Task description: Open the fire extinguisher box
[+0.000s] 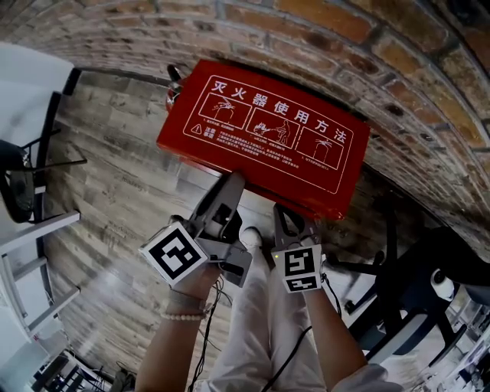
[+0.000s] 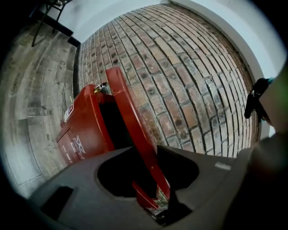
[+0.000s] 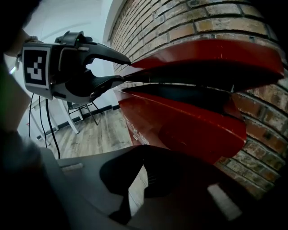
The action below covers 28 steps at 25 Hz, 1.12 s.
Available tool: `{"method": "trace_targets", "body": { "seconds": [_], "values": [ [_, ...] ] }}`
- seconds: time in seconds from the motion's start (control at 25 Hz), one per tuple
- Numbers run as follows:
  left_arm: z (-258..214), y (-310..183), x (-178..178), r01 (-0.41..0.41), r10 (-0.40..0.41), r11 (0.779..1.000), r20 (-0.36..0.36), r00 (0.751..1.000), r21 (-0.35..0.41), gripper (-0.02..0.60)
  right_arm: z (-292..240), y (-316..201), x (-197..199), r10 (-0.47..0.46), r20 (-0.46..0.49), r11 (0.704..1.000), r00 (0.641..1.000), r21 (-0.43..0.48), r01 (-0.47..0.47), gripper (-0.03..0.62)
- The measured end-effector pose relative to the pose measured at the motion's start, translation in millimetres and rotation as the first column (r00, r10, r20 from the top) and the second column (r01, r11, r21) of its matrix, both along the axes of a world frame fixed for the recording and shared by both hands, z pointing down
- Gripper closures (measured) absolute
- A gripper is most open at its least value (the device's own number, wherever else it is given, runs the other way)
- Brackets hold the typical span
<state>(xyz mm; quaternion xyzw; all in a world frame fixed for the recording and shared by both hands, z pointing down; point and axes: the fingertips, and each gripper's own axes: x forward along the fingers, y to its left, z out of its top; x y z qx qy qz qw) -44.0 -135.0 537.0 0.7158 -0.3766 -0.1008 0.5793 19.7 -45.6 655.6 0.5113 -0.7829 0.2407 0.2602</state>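
Fire extinguisher box [image 2: 83, 134], glossy red metal: our left gripper [image 1: 228, 187] pinches its thin raised lid [image 1: 264, 126]. Our right gripper [image 3: 144, 152] seems closed, empty; the box's interior is too dark to read.

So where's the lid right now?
Upper centre of the head view, the lid is raised above the box by the brick wall, its near edge clamped by the left gripper.
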Motion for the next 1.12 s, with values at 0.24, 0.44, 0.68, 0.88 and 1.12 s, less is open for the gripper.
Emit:
{"method": "trace_targets", "body": {
  "seconds": [0.24, 0.44, 0.68, 0.88, 1.12],
  "values": [
    [-24.1, -6.2, 1.7, -0.006, 0.006, 0.999, 0.007, 1.000, 0.033, 0.449, -1.7, -3.3, 1.5, 0.007, 0.008, 1.000, 1.000, 0.000, -0.007, 0.589],
    [-58.4, -19.2, 11.8, -0.036, 0.037, 0.993, -0.014, 0.999, 0.114, 0.479, -3.0, -1.7, 1.3, -0.001, 0.005, 1.000, 1.000, -0.006, 0.001, 0.589],
    [-77.3, -29.7, 17.0, -0.052, 0.057, 0.984, -0.021, 0.998, 0.171, 0.500, -1.3, 4.2, 2.0, 0.008, 0.005, 1.000, 1.000, -0.008, -0.008, 0.589],
    [-92.6, -43.2, 26.1, -0.063, 0.070, 0.978, -0.024, 0.997, 0.200, 0.514, -1.3, 4.6, 5.8, 0.008, -0.003, 1.000, 1.000, -0.013, -0.008, 0.589],
    [-113.8, -67.8, 40.7, -0.091, 0.101, 0.962, -0.027, 0.995, 0.256, 0.522, 0.1, 8.4, 11.7, -0.009, -0.033, 0.999, 0.999, -0.031, 0.008, 0.589]
  ]
}}
